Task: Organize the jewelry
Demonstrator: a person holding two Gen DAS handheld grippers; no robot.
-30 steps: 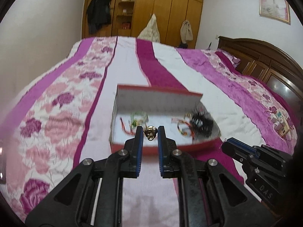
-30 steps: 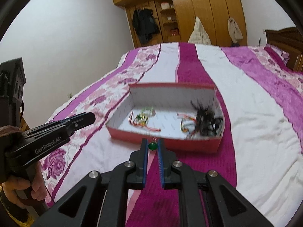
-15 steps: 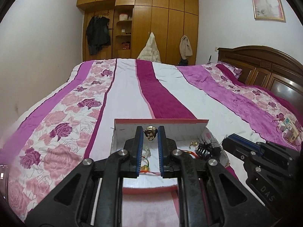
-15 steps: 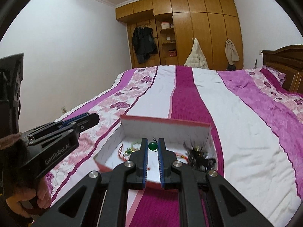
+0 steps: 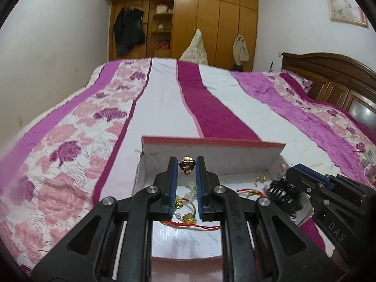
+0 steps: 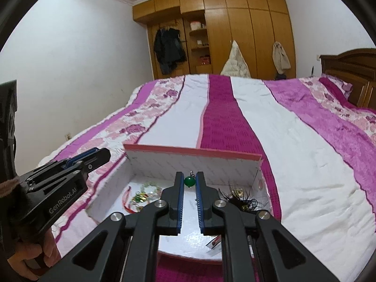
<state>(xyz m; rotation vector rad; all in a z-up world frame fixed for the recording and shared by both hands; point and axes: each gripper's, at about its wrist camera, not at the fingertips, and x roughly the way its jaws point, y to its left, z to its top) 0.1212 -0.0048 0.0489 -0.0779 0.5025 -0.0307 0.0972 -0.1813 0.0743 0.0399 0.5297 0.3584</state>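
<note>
A bed under a pink, magenta and white striped cover fills the room in front of me, with a wooden wardrobe along the far wall, a dark jacket hanging in its open section and a carved headboard at the right. On the cover sits the red-edged box, open at the top and white inside, its far wall upright ahead of both of my tools.

I hold both tools over the box, angled forward and down towards its floor. My left gripper is closed on a small gold charm, pinched between the blue pads near their tips, in front of the far wall. My right gripper is closed on a green bead with a small metal loop on top, held the same way above the white floor. In the right wrist view my left hand wraps the handle of the other tool at the lower left.

Already lying in the box: red cords with gold and green beads directly under my left tool, a black feathery piece at the right end, and a small gold piece beside it. My own fingers hide part of the box floor in both views.
</note>
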